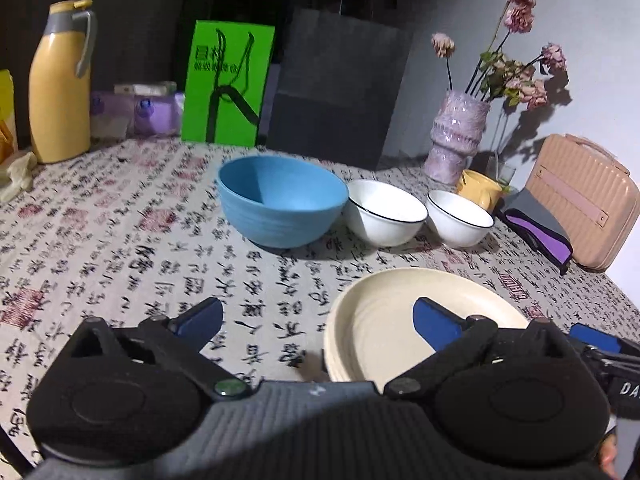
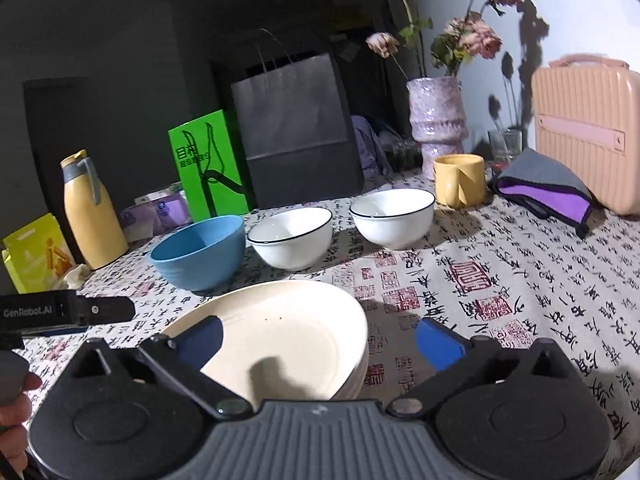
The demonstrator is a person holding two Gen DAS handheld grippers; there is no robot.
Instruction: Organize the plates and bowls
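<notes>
A stack of cream plates (image 1: 400,300) (image 2: 280,320) lies on the patterned tablecloth close in front of both grippers. Behind it a blue bowl (image 1: 280,208) (image 2: 200,252) and two white black-rimmed bowls (image 1: 384,212) (image 1: 460,218) (image 2: 290,236) (image 2: 394,218) stand in a row. My left gripper (image 1: 318,314) is open, with its right finger over the plates' left part and nothing gripped. My right gripper (image 2: 320,334) is open too, its left finger over the plates and its right finger past their right rim. Each gripper shows at the edge of the other's view.
At the back stand a yellow flask (image 1: 60,84), a green box (image 1: 226,84), a dark paper bag (image 1: 340,88) and a lilac vase of dried flowers (image 1: 456,136). A yellow mug (image 2: 458,180), a glass (image 2: 505,144), a purple-grey cloth (image 2: 548,188) and a pink case (image 2: 588,132) sit at the right.
</notes>
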